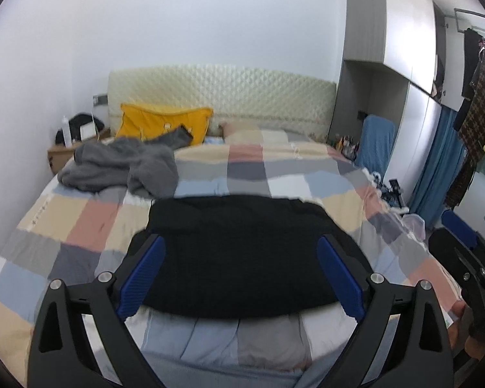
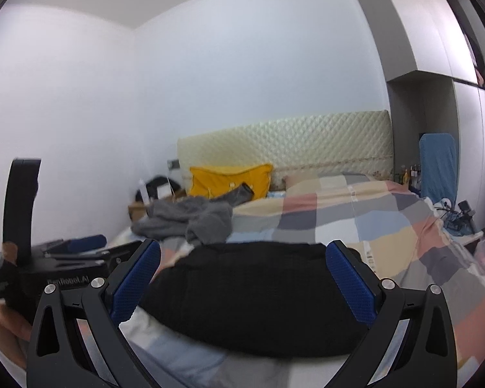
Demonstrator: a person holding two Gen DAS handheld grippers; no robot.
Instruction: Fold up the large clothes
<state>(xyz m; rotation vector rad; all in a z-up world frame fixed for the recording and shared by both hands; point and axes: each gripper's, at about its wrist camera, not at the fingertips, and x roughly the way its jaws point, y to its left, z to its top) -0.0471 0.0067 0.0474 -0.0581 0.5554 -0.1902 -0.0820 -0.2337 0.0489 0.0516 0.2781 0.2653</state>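
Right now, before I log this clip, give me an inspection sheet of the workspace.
Surface: bed with checked quilt.
Job's things: black garment folded flat near the foot; grey garment crumpled, unfolded, by the yellow pillow.
Clutter: bottles and bedside box beside the bed.
Grippers: left hand-held gripper open, empty; right hand-held gripper open, empty; both hover near the black garment.
Cables: tangle on the floor at right, too blurred to tell.
Surroundings: headboard, wardrobe, hanging clothes.

Home bedroom — checked duvet [image 1: 210, 168] on bed, quilted headboard [image 1: 223, 93], yellow pillow [image 1: 165, 123], wardrobe [image 1: 407, 48]
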